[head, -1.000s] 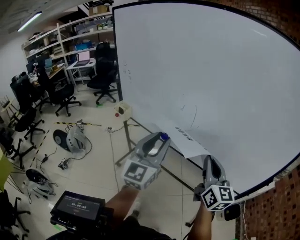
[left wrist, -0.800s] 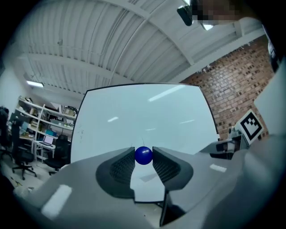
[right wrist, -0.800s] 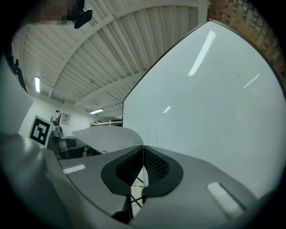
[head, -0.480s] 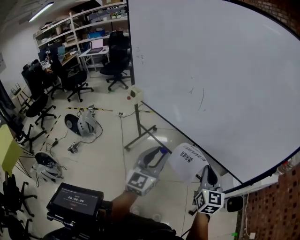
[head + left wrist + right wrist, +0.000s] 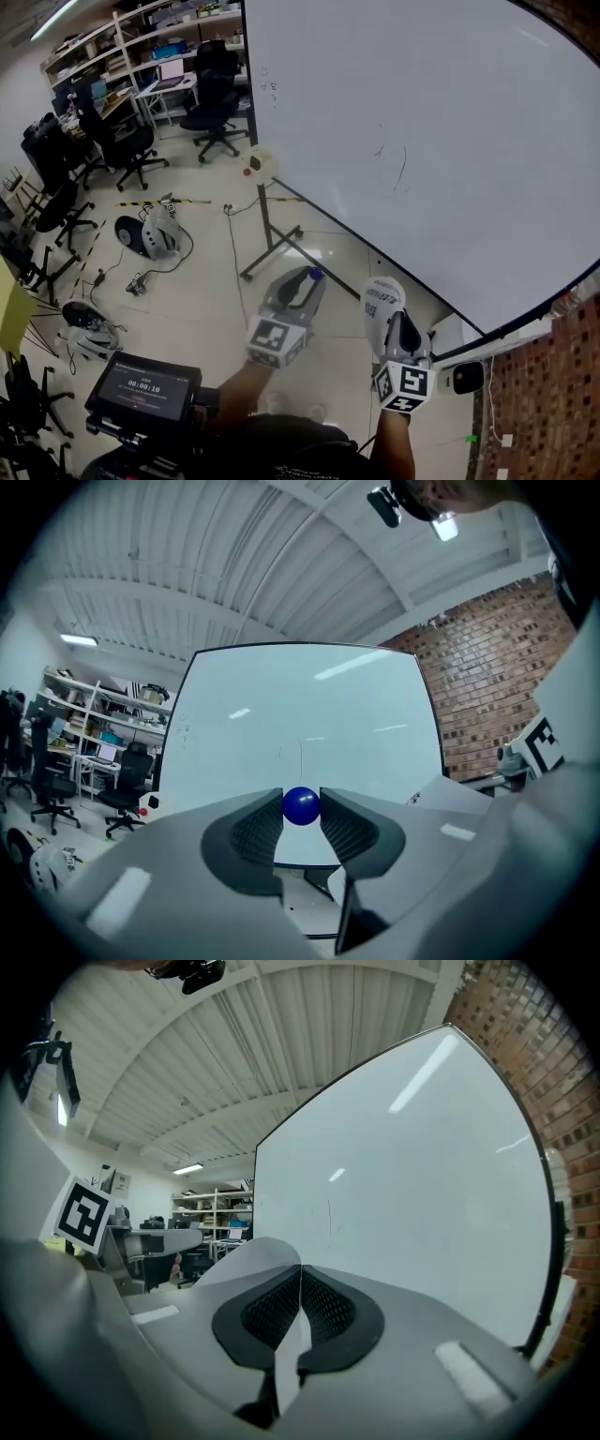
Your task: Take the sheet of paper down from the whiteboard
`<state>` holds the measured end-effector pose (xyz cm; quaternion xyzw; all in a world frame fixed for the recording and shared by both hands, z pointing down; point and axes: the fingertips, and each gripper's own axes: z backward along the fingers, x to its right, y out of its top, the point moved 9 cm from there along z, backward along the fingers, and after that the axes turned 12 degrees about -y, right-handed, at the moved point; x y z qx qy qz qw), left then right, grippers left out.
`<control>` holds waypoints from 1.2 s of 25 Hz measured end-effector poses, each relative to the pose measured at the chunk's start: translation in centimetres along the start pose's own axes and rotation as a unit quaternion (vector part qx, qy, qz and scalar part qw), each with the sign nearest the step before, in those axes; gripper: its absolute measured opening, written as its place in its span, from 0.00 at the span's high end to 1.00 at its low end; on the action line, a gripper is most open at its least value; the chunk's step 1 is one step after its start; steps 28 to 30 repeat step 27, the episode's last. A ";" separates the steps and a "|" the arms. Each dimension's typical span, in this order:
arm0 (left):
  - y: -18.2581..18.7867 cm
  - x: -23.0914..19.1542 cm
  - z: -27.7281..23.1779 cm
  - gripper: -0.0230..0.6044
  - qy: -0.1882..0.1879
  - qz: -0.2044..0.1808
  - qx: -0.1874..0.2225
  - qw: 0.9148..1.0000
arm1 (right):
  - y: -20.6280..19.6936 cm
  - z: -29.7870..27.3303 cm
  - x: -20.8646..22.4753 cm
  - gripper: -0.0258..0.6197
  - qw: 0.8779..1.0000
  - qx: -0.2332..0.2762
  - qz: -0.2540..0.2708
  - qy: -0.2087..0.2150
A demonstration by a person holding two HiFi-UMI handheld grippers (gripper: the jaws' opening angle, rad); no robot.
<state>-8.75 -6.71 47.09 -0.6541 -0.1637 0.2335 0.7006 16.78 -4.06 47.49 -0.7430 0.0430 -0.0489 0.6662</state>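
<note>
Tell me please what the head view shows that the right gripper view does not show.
Only the head view: the floor, the metal stand, the print on the sheet of paper, and the blue ball in the left gripper. Only the right gripper view: the ceiling, and the right gripper with its jaws shut on the paper's edge. Both: the whiteboard, the shelves, and the paper off it.
</note>
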 end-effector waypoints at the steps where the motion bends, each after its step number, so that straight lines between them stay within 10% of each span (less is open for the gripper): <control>1: 0.2 0.0 0.3 0.77 -0.001 0.000 0.001 1.000 | 0.2 0.2 -0.5 0.94 1.000 0.002 0.000 -0.004; 30: 1.8 -0.2 -1.0 0.77 0.002 -0.031 -0.008 0.999 | 3.3 -2.2 -3.4 0.94 0.998 0.058 0.018 0.000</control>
